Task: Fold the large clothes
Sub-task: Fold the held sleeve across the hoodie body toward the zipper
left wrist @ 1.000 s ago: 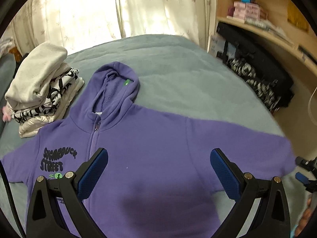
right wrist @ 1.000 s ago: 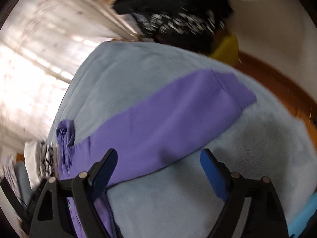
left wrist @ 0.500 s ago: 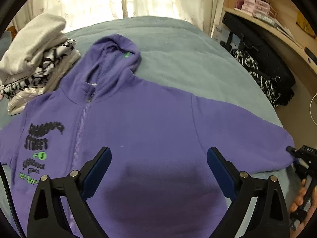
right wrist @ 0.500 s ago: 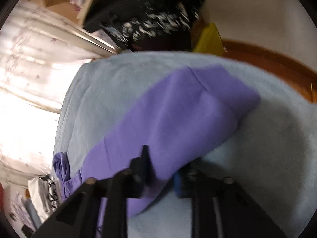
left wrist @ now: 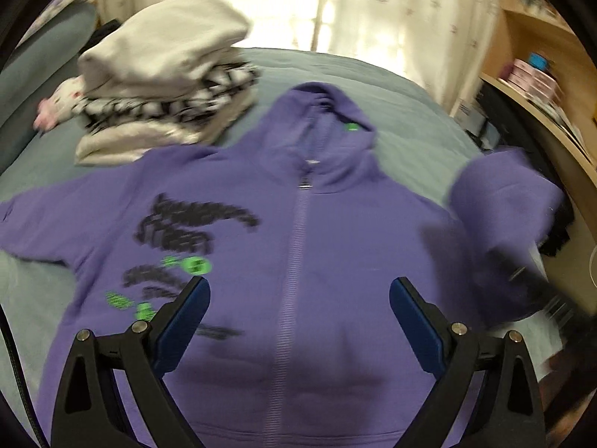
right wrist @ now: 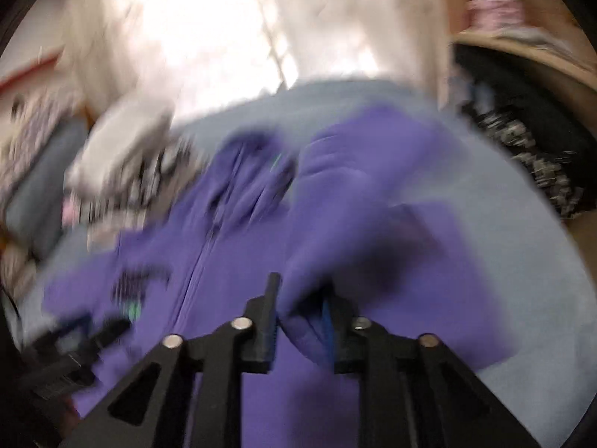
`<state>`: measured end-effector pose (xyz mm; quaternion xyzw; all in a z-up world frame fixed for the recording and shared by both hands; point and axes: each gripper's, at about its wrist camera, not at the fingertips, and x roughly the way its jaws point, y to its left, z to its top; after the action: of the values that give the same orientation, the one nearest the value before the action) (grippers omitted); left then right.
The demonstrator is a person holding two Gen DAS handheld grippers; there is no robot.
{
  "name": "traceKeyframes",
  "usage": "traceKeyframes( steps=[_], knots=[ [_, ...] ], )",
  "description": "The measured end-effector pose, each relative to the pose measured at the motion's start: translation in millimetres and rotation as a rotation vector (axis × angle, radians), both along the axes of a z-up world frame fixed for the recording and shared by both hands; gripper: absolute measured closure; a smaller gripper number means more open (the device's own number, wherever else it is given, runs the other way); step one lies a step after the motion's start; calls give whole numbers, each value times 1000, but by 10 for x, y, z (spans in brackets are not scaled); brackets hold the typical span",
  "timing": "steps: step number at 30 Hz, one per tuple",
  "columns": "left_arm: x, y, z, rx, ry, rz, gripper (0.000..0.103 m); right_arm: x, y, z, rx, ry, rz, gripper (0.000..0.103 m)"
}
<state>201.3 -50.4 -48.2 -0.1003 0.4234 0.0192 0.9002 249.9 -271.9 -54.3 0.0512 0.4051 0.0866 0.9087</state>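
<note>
A purple zip hoodie (left wrist: 298, 246) with black and green print lies front up on the grey-blue bed (left wrist: 410, 112), hood toward the window. My left gripper (left wrist: 298, 298) is open and empty, hovering over the hoodie's lower front. My right gripper (right wrist: 302, 310) is shut on the hoodie's right sleeve (right wrist: 354, 205) and holds it lifted over the body. The lifted sleeve (left wrist: 503, 205) also shows at the right of the left wrist view. Both views are blurred by motion.
A stack of folded white and black-patterned clothes (left wrist: 164, 74) sits on the bed left of the hood. Curtains (left wrist: 373, 7) hang behind. A wooden shelf (left wrist: 541, 86) with boxes and a dark bag (right wrist: 530, 130) stand at the right of the bed.
My right gripper closed on the sleeve end, lifted it and swung it in over the hoodie's body. My left gripper shifted left, toward the zip line.
</note>
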Motion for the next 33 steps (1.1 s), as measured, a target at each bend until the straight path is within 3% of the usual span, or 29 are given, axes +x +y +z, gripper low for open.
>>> traceKeyframes(
  steps=[2,5,7,15,21,26,28,33],
  knots=[
    [-36,168,-69,-7,16,31,7,27,186,-307,6,100,52,63],
    [-64,355,-181,-56,45,47,7,-33,367,-679,-32,207,63,62],
    [-64,404,-244,-91,58,38,7,-160,384,-686,-43,184,58,60],
    [-27,330,-403,-318,76,-63,7,-601,18,-454,137,97,-12,55],
    [107,89,-607,-491,128,-137,18,-778,-215,-677,249,107,-77,55],
    [321,-146,-865,-545,186,-145,22,-738,-285,-818,322,117,-94,55],
    [413,-241,-970,-548,212,-140,28,-740,-282,-826,321,111,-92,55],
    [628,-469,-1088,-483,217,-131,58,-764,-277,-853,307,94,-87,55]
  ],
)
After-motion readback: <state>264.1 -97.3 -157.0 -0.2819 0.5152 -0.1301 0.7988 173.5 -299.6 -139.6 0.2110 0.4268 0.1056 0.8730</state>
